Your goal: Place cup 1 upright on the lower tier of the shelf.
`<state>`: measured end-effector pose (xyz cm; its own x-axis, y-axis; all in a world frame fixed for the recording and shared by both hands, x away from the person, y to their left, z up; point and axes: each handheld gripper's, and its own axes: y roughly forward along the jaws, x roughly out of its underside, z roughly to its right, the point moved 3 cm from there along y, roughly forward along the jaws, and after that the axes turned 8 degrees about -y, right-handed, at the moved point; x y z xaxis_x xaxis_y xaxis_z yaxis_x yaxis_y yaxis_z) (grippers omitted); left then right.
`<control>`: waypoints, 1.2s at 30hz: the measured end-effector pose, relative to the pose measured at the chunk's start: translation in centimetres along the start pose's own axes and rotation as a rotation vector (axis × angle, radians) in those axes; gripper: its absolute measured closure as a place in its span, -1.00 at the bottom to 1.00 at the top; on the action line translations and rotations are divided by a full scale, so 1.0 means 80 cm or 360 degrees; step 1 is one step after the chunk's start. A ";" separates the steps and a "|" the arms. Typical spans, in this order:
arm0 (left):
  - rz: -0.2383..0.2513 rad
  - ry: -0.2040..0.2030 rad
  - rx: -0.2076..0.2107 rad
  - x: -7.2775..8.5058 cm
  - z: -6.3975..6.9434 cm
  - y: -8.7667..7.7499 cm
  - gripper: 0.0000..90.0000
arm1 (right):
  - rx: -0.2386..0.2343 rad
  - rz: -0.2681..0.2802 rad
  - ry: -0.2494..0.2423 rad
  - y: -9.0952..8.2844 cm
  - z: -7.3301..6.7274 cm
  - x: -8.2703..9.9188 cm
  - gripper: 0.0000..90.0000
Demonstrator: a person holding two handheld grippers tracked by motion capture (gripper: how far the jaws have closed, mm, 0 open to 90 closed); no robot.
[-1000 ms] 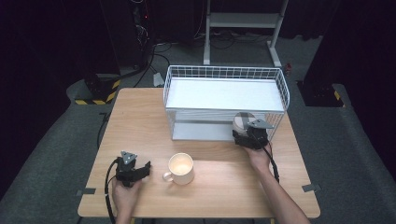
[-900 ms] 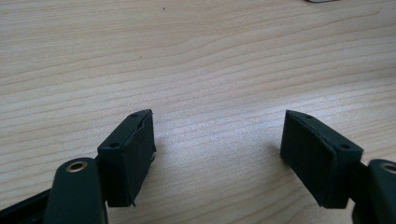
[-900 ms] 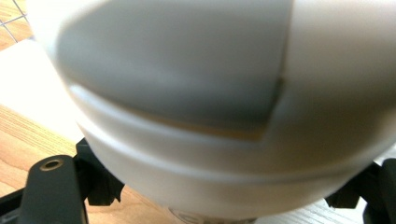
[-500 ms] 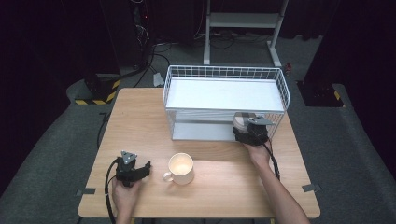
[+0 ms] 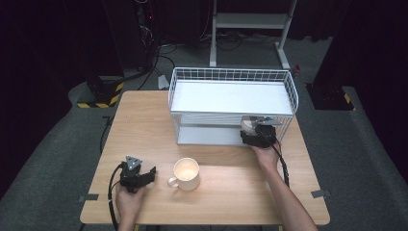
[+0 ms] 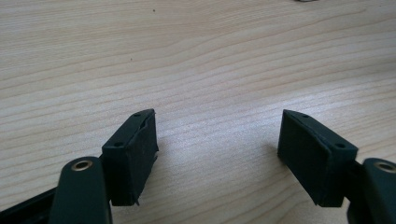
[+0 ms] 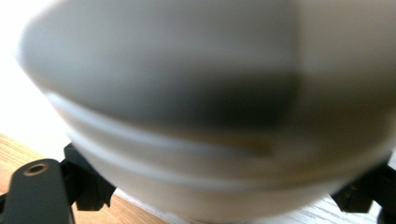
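Dark room all around, grey carpet on the floor, a metal stand at the back and a couple of black-and-yellow striped bits on the floor to the left. From the high view, the light wooden table [image 5: 144, 125] carries a white wire rack [image 5: 231, 77] with a flat white shelf on top and an open space underneath. A cream mug [image 5: 186, 173] sits near the front edge, handle pointing left. The left gripper [image 5: 144, 174] rests on the table just left of the mug, not touching it. The right gripper [image 5: 257, 137] is poked into the lower level of the rack at its right end, right up against a pale bowl [image 5: 249, 124] that sits under the shelf.

Left gripper view: plain wood grain, and the two black jaws stand about half apart with nothing between them.

Right gripper view: super blurry, the bowl [image 7: 196, 116] is smack against the lens. It's pale grey-white, rounded, with a faint ridge running round the lower part. The jaws peek out on either side at the bottom and have just been opening; the bowl sits between them, but I can't tell if the pads touch it.
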<state>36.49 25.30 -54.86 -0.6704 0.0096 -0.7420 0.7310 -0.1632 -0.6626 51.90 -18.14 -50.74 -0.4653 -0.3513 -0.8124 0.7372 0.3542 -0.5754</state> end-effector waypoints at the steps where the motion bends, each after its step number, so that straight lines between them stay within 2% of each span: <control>1: 0.0003 -0.0001 0.0000 0.000 0.000 0.000 -0.37 | -0.0006 0.0004 -0.0016 0.000 0.001 0.000 -0.70; 5: 0.0003 0.0000 0.0001 0.000 0.000 0.000 -0.38 | 0.0009 -0.0051 0.0047 -0.002 -0.002 0.002 -0.70; 7: 0.0003 0.0001 0.0001 0.000 0.000 0.000 -0.37 | 0.0016 -0.0058 0.0035 -0.004 -0.001 0.003 -0.70; 8: 0.0003 0.0001 0.0001 0.000 0.000 0.000 -0.37 | 0.0020 -0.0076 0.0058 -0.006 -0.001 0.003 -0.70; 10: 0.0000 0.0001 0.0002 0.000 0.000 0.000 -0.38 | 0.0018 -0.0050 0.0036 -0.009 -0.001 0.004 -0.66; 13: 0.0000 0.0005 0.0003 0.000 0.000 0.000 -0.38 | 0.0020 -0.0047 0.0057 -0.013 -0.005 0.010 -0.58; 14: -0.0003 0.0008 0.0005 0.000 0.000 0.000 -0.39 | 0.0019 -0.0042 0.0038 -0.013 -0.005 0.011 -0.56; 15: -0.0004 0.0010 0.0006 0.000 0.000 0.000 -0.40 | 0.0032 -0.0053 0.0055 -0.014 -0.008 0.013 -0.56; 20: -0.0004 0.0008 0.0005 0.000 0.000 0.000 -0.41 | 0.0068 -0.0079 0.0041 -0.018 -0.011 0.021 -0.49; 24: -0.0007 0.0007 0.0000 0.000 0.000 0.000 -0.42 | 0.0074 -0.0101 0.0082 -0.016 -0.011 0.025 -0.45; 31: -0.0007 0.0005 -0.0001 0.000 0.000 0.000 -0.43 | 0.0086 -0.0119 0.0061 -0.010 -0.009 0.029 -0.42; 36: -0.0007 0.0006 -0.0001 0.000 0.000 0.000 -0.43 | 0.0104 -0.0113 0.0101 -0.004 -0.001 0.033 -0.23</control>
<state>36.46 25.28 -54.87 -0.6733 0.0138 -0.7393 0.7280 -0.1627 -0.6660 50.41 -19.07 -52.72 -0.5461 -0.3173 -0.7753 0.7305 0.2727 -0.6261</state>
